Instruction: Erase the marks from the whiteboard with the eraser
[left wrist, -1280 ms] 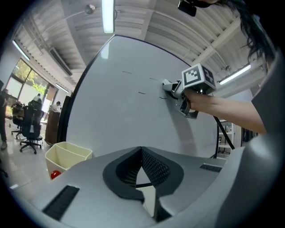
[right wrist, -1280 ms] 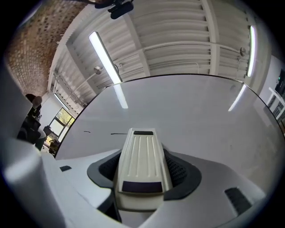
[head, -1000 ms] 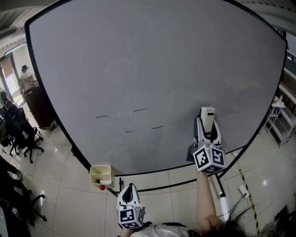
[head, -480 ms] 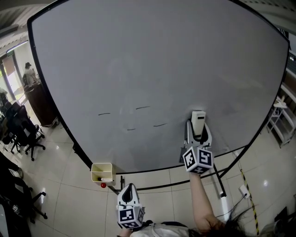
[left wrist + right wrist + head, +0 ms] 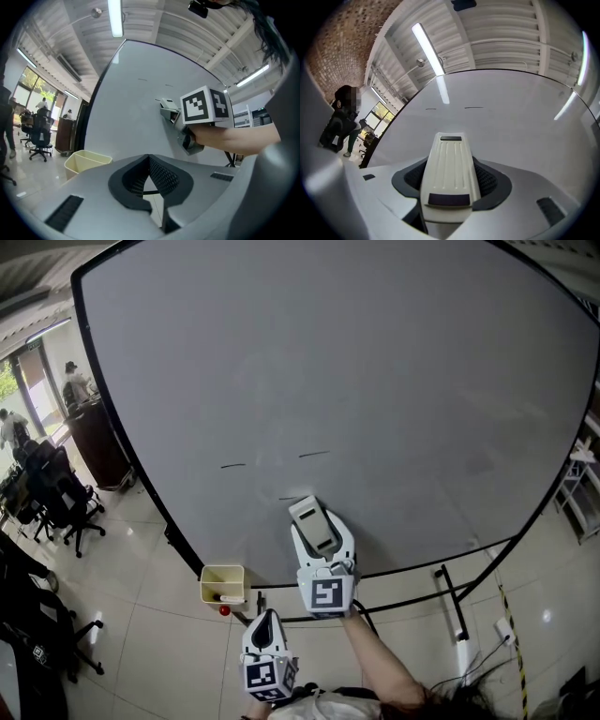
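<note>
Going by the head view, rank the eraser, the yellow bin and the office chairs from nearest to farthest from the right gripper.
1. eraser: clamped between the jaws of the right gripper, in front of the whiteboard.
2. yellow bin: down to the left, by the board's bottom edge.
3. office chairs: far left, out on the floor.

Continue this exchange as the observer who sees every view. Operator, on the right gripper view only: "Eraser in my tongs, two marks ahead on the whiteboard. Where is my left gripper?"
Observer: Your left gripper hangs low, below the bottom edge of the whiteboard, clear of it.
Operator: Holding anything?
Observer: No, its tongs are together with nothing between them.
Operator: Anything else down there?
Observer: A pale yellow bin sits beside the board's lower left corner.
</note>
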The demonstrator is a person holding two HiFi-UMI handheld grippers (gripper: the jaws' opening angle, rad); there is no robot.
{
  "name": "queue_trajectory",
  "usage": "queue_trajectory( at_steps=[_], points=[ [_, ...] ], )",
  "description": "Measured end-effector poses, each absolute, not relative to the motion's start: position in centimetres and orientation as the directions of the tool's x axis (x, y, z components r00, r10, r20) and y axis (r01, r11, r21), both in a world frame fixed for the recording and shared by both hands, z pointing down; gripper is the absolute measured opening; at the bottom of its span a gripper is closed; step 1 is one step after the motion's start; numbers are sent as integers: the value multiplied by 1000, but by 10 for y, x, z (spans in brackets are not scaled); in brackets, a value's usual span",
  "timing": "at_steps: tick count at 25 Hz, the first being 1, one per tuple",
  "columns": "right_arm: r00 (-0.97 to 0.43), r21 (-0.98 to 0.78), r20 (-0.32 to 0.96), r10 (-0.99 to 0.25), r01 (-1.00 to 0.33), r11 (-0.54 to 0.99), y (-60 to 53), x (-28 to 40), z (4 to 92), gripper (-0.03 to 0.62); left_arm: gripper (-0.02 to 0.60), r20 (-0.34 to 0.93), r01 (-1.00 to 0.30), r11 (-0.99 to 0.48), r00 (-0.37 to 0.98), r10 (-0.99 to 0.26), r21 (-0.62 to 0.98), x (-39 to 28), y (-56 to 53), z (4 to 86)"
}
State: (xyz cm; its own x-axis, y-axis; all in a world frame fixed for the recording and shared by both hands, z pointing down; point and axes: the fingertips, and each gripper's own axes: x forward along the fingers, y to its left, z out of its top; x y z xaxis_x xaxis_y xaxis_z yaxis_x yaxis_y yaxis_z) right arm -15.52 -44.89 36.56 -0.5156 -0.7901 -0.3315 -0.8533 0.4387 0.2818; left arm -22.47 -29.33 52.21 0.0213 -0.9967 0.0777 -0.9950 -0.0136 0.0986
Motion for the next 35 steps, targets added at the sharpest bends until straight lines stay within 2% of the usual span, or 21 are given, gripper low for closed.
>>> queue_trajectory(
  at_steps=[4, 7, 9, 15, 22, 29, 35],
  points=[
    [-499, 195, -414, -762, -866, 461, -425, -109, 344, 278, -9, 88, -995, -15, 24, -996, 101, -231, -290, 525],
    [-440, 84, -322, -839, -895, 437, -412, -43, 371, 279, -9, 90, -994, -31, 41, -995, 105, -233, -290, 526],
    [-355, 12, -252, -900, -931, 364, -398, -1, 406, 279, -9, 102, -993, -41, 53, -993, 111, -232, -293, 530],
    [-231, 5, -74, -970, -973, 232, -343, 56, 478, 278, -9, 107, -984, -136, 148, -983, 115, -193, -285, 542],
    [-314, -47, -55, -948, -948, 316, -289, 63, 494, 279, -9, 78, -975, -201, 208, -975, 93, -131, -241, 532],
    [-426, -65, 49, -903, -904, 423, -183, 94, 539, 278, -9, 48, -987, -125, 130, -990, 97, -70, -154, 533],
    [-473, -95, 80, -878, -880, 465, -117, 122, 548, 278, -9, 109, -990, -112, 122, -987, 90, -24, -82, 546]
  ],
)
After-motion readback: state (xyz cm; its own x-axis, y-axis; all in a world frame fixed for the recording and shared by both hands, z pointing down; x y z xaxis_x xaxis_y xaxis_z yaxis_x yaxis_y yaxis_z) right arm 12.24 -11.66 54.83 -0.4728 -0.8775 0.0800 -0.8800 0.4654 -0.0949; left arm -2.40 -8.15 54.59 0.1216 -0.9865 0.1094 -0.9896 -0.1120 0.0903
